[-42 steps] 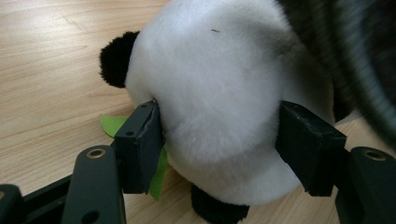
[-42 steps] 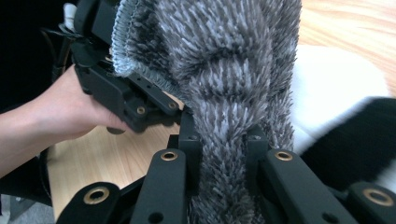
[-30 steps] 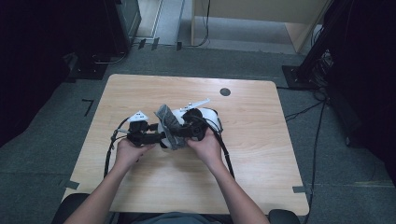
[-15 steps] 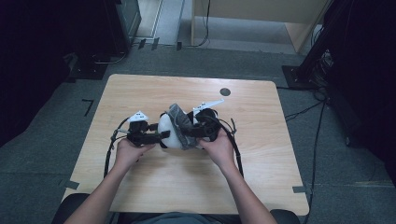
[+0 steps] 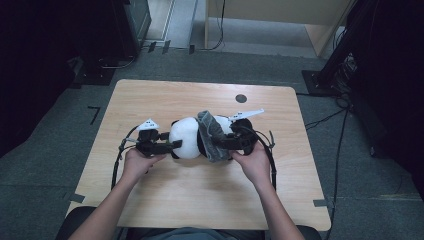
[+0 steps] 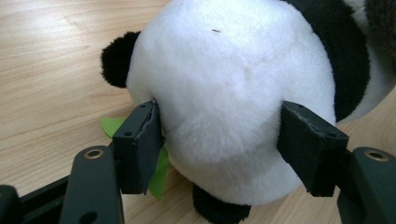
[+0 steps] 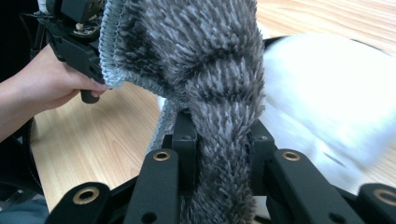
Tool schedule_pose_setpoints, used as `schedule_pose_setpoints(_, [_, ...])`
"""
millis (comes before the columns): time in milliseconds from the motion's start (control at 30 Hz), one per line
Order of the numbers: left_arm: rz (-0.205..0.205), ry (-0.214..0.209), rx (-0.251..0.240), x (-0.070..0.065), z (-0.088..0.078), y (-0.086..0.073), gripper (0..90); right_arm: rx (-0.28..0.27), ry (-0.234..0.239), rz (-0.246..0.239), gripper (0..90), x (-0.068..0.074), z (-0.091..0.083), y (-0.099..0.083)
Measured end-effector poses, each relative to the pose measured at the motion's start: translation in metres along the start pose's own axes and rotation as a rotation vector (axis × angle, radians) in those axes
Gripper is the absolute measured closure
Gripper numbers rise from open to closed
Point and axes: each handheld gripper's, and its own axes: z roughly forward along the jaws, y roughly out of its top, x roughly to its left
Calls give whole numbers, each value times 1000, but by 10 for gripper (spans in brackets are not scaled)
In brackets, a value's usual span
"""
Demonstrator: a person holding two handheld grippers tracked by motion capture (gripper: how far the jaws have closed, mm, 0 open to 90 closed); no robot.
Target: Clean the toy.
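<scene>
A black-and-white plush panda (image 5: 185,137) lies on the wooden table (image 5: 200,200). My left gripper (image 5: 172,145) is shut on its white head (image 6: 229,84), one pad pressing into each side. A grey fuzzy cloth (image 5: 210,132) with a ribbed edge wraps the panda's middle. My right gripper (image 5: 220,145) is shut on it, and in the right gripper view the cloth (image 7: 210,70) is pinched between the pads (image 7: 184,144). The panda's white fur (image 7: 327,93) shows behind the cloth.
A green felt leaf (image 6: 156,172) sticks out under the panda by the left pad. A dark round hole (image 5: 241,98) sits near the table's far edge. Cables loop from both grippers over the tabletop. Dark equipment stands on the floor around the table.
My right gripper has moved to the right with the grey cloth, sliding it along the panda and baring the white head. The left gripper has held still on the panda.
</scene>
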Motion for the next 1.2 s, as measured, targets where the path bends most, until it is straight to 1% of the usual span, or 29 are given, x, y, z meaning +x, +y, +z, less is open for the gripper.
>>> schedule_pose_setpoints(67, [0,-1,0,0,0,0,330,-8,-11,9,728,-5,-6,-4])
schedule_pose_setpoints(233, [0,-4,2,0,0,1,330,-26,-31,53,726,-19,-20,-16])
schedule_pose_setpoints(500, [2,-7,6,1,1,3,330,-22,-61,101,739,-35,-31,-30])
schedule_pose_setpoints(667, [2,-10,8,1,1,3,330,-23,-89,128,748,-42,-40,-36])
schedule_pose_setpoints(700, [1,-10,8,1,1,3,330,-24,-98,127,749,-44,-42,-37])
schedule_pose_setpoints(767, [2,-9,8,1,1,3,330,-33,-100,143,753,-46,-47,-38])
schedule_pose_setpoints(800, [1,-9,9,1,1,3,329,-37,-104,143,753,-46,-49,-38])
schedule_pose_setpoints(900, [1,-9,11,1,0,3,329,-51,-97,137,755,-44,-54,-36])
schedule_pose_setpoints(933, [0,-8,11,1,0,3,328,-56,-95,134,755,-41,-57,-35])
schedule_pose_setpoints(1033, [0,-7,11,1,0,4,328,-81,-65,111,755,-29,-62,-30])
schedule_pose_setpoints(1133, [-5,-4,5,0,1,4,329,-95,-35,81,755,-16,-59,-23])
schedule_pose_setpoints(1200, [-4,-3,6,0,1,4,329,-92,-4,56,755,-7,-52,-16])
